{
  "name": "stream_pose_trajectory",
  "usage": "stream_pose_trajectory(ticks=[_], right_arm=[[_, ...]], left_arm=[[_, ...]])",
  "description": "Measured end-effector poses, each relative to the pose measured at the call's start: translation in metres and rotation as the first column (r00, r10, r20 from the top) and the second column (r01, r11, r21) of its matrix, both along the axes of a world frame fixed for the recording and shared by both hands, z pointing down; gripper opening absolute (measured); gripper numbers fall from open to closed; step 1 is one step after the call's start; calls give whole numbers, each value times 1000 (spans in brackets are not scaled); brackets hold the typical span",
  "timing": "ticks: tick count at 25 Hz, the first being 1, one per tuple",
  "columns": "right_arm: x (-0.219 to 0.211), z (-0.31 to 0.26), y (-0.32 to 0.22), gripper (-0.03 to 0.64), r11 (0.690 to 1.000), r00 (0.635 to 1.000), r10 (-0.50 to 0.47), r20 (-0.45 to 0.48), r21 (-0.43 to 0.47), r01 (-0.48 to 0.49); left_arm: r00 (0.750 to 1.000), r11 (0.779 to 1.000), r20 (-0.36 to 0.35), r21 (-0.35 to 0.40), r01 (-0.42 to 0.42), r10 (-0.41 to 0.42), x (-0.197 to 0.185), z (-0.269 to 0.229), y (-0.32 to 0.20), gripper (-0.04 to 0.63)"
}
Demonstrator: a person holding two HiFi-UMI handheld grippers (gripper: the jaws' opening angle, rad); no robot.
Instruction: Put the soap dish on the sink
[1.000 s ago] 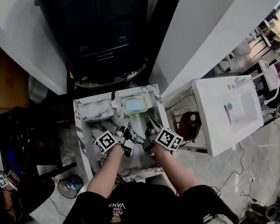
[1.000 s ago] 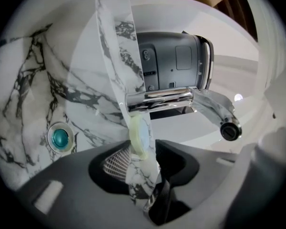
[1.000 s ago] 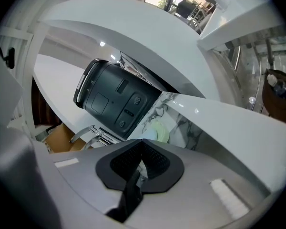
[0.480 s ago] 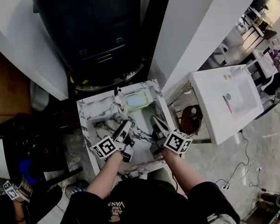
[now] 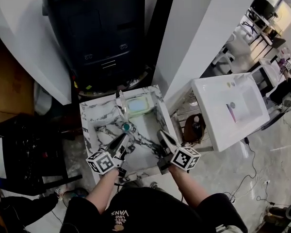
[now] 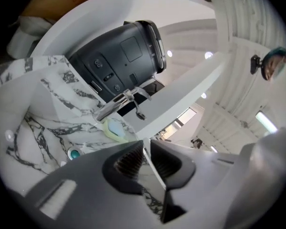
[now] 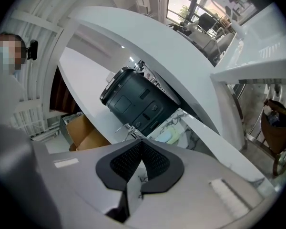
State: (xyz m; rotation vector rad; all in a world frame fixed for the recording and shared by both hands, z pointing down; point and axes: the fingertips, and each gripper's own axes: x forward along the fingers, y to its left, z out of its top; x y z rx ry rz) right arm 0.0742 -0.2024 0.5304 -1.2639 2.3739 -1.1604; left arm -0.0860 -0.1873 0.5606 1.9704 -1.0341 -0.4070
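The pale green soap dish rests on the back rim of the marble sink, right of the chrome faucet. A teal drain sits in the basin. My left gripper hovers over the basin's near side. Its jaws have just been closing to a narrow gap, with nothing between them. My right gripper is shut and empty over the sink's near right. The soap dish and faucet lie ahead of the left gripper. Past the right gripper the soap dish shows.
A large black machine stands behind the sink. A white basin unit stands to the right, with a brown bag under it. White panels run along both sides, and a cardboard box is at the left.
Both grippers have drawn back from the soap dish toward the person and risen. The left gripper has rolled and its jaws have narrowed. The dish stays on the rim.
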Motion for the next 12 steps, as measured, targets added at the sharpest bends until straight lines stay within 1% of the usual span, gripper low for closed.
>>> stream_pose_trajectory(ticks=[4, 8, 12], right_arm=[[8, -7, 19, 3, 1000, 1000, -14, -1, 9, 14], [21, -9, 38, 3, 999, 1000, -27, -2, 17, 27], [28, -10, 59, 3, 999, 999, -44, -6, 20, 44]], left_arm=[[998, 999, 60, 36, 5, -7, -2, -9, 24, 54], [995, 998, 93, 54, 28, -33, 0, -13, 49, 54], [993, 996, 100, 61, 61, -67, -1, -15, 75, 54]])
